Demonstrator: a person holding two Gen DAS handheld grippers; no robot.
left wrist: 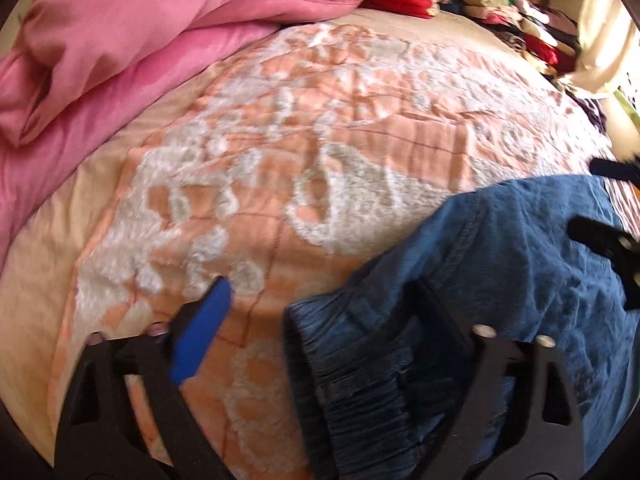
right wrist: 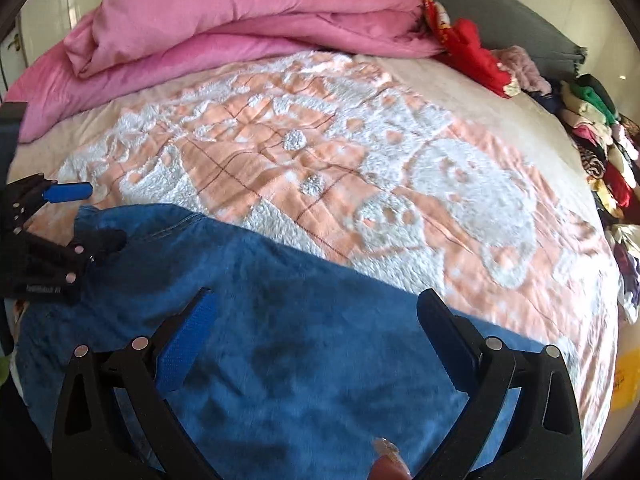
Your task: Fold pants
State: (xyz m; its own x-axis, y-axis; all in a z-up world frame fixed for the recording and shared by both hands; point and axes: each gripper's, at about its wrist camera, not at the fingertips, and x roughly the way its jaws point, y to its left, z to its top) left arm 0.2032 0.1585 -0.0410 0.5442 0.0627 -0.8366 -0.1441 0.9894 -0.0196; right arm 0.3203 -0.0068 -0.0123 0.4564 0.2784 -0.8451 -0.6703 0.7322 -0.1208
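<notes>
Blue denim pants (left wrist: 520, 248) lie on the bed, their gathered elastic waistband (left wrist: 360, 380) towards the camera in the left wrist view. My left gripper (left wrist: 324, 286) is open: its blue-padded finger (left wrist: 200, 328) sits over the bedspread left of the waistband, and the other finger rests over the denim. The right wrist view shows the pants (right wrist: 320, 360) spread under my right gripper (right wrist: 316, 295), which is open with nothing pinched. The left gripper (right wrist: 105, 214) straddles the pants' left corner there. The right gripper (left wrist: 590, 198) shows at the far right edge.
A peach and white tufted bedspread (right wrist: 320, 140) covers the bed. A folded pink duvet (right wrist: 240, 20) lies along the far side, with red cloth (right wrist: 476, 56) beside it. Stacks of clothing (right wrist: 600, 148) line the right edge. A person's fingertip (right wrist: 388, 464) shows at the bottom.
</notes>
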